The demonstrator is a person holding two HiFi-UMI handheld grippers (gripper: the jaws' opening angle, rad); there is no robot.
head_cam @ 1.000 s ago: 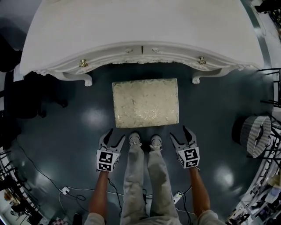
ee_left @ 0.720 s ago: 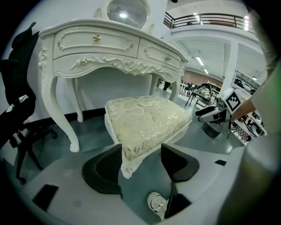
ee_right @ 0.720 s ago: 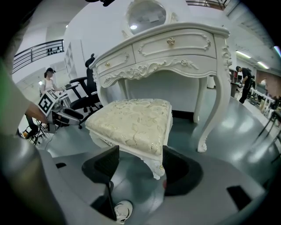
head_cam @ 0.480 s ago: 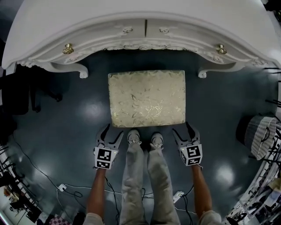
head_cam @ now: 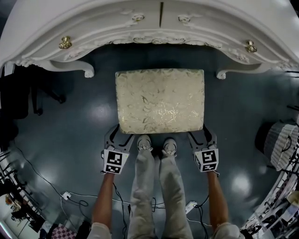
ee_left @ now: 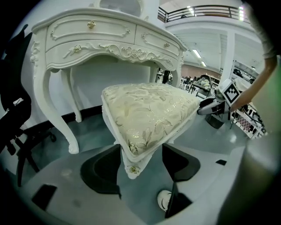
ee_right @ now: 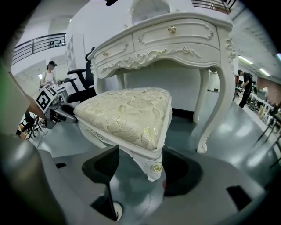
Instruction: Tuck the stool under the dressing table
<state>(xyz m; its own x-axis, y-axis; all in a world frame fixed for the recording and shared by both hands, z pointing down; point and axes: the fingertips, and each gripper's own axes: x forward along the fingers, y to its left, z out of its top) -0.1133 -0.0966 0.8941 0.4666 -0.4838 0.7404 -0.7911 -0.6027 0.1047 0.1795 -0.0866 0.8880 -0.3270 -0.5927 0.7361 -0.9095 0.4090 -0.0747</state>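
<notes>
Left claw — jaws just widened — and right claw gape unclamped astride 2 near corners of the rectangular brocade stool; its long axis parallels the carved table.

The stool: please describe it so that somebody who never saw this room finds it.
Find the white carved dressing table at the top of the head view. On the dark floor just in front of it stands the stool. Only it has a rectangular cream cushion with gold leaves.
</notes>
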